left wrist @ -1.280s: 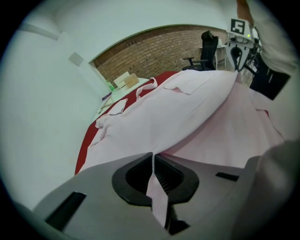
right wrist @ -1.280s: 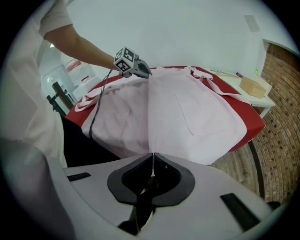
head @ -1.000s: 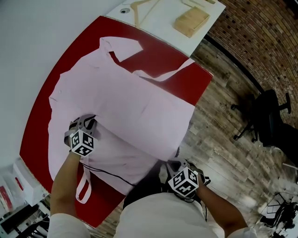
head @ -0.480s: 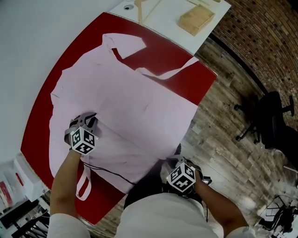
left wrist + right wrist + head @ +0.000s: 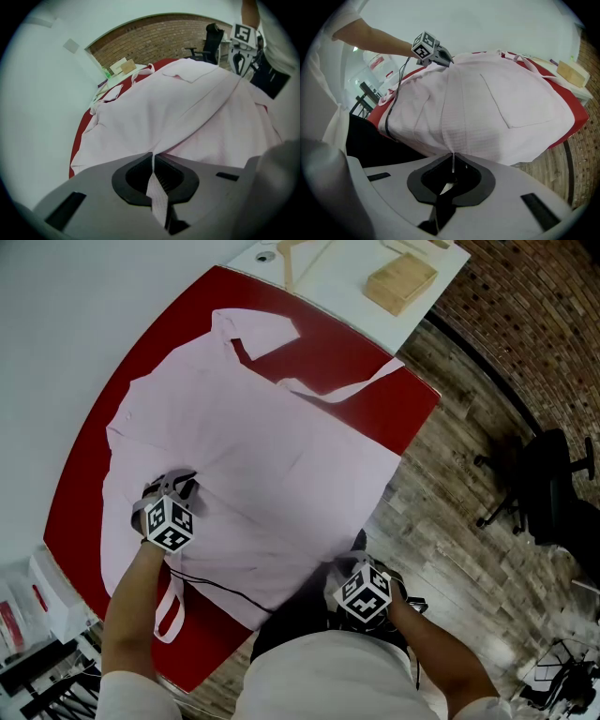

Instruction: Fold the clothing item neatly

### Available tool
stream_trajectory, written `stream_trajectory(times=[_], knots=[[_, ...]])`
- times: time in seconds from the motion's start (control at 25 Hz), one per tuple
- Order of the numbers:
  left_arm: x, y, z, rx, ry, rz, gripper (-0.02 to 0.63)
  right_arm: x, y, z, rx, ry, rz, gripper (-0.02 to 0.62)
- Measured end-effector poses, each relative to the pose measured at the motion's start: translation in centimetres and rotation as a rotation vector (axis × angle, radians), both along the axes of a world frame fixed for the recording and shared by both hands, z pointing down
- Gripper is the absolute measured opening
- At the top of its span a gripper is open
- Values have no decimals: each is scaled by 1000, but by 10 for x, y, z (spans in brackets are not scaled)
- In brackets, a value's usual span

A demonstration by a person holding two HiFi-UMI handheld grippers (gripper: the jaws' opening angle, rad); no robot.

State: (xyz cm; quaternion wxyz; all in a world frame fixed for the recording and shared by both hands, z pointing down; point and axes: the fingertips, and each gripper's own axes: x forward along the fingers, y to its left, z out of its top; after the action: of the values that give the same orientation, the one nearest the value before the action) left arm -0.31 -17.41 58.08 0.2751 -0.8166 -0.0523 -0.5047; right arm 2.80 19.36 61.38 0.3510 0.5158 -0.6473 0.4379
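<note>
The left gripper (image 5: 153, 163) has its dark ribbed pads pressed together on a thin fold of the shirt (image 5: 267, 442); a flat strip of the cloth runs through the slot between them. The right gripper (image 5: 453, 161) is likewise closed, pinching a fold of the shirt's edge, with a small tab of cloth visible behind the pads. Both gripper bodies are smooth grey plastic with black moulded pad seats, and each carries a cube with square markers.

The shirt is pale pink, of thin woven cloth with a fine grid texture. It lies spread across the red desk (image 5: 375, 413), collar (image 5: 255, 326) at the far end, one sleeve (image 5: 349, 387) lying out toward the desk's right edge. A flat chest pocket (image 5: 520, 103) shows in the right gripper view. The held portion rises in soft creases between the two grippers.

In the head view the person's torso hides the near hem, and the right gripper's tips lie under its cube. A thin black cable (image 5: 217, 585) crosses the near cloth.

Beyond the red desk stands a white desk (image 5: 342, 277) bearing a rectangular wooden block (image 5: 401, 282). The floor (image 5: 450, 521) is wood plank; a black office chair (image 5: 553, 488) stands at the right, partly cut off.
</note>
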Motion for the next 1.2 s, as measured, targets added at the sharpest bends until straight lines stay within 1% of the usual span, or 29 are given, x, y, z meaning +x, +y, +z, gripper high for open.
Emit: stream_trajectory(times=[0.12,0.2,0.28,0.32,0.36,0.48,0.56,0.76,1.0,1.12,1.2], knots=[[-1,1,0,-14,-3,-10,12,-1,-1,1,-4,-25,7,25],[0,2,0,-43,4,-33,12,0,-2,1,2,-38,11,25],[0,4,0,-78,10,-50,12,1,-3,0,18,-26,7,29],[0,5,-1,-91,12,-53,14,3,-4,-2,29,-12,4,54],[-1,7,-2,-103,14,-55,16,4,-4,-3,39,0,1,94],[-2,12,-4,-139,22,-58,65,8,-7,-10,62,8,16,101],[-3,16,-7,-155,29,-59,78,14,-11,-16,82,13,34,101],[-4,24,-25,-215,102,-108,83,50,-25,-36,143,66,72,101],[-5,38,-51,-305,207,-183,83,104,-56,-64,203,163,66,101],[-12,41,-58,-314,223,-211,83,130,-77,-78,238,200,52,101],[-18,41,-62,-317,228,-245,83,145,-91,-87,257,223,24,101]])
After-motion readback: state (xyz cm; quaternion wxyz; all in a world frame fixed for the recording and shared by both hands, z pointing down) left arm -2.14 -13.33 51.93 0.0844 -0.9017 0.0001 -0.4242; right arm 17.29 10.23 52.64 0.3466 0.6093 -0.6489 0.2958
